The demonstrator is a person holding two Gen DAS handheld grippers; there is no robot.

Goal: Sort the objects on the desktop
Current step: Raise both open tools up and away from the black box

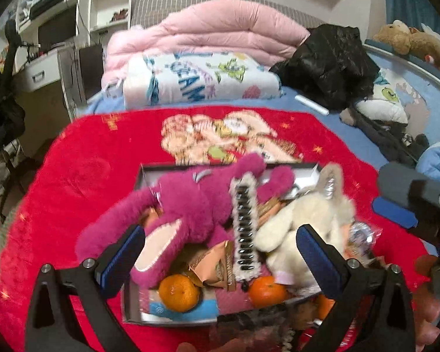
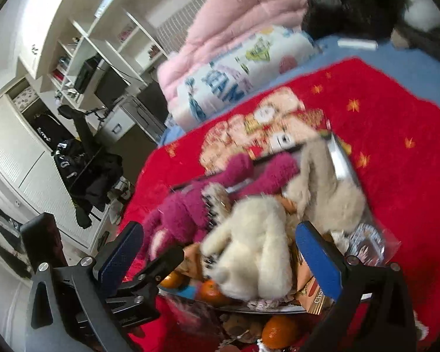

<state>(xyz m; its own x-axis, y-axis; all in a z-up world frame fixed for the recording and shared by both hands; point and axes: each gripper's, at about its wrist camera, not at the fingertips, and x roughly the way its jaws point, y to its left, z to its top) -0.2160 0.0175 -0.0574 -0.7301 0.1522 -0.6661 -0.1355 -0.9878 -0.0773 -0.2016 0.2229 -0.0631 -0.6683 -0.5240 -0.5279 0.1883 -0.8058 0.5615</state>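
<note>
Magenta plush on top of a very overstuffed box

Both my tongs are spread wide with nothing in them, left tongs (image 1: 220,252) hovering over the box (image 1: 135,308) that sits on the red blanket (image 1: 73,176) on the bed, right tongs (image 2: 220,252) just above the cream plush (image 2: 249,240). Magenta plush (image 1: 190,205) sprawls across the far left, a dark beaded strip (image 1: 243,226) between the two toys, oranges (image 1: 179,293) at the near edge. I reckon the trick is taking the top soft toy first, pinching the body and not a limb, lifting straight up so the strip and snack packets don't drag out.
</note>
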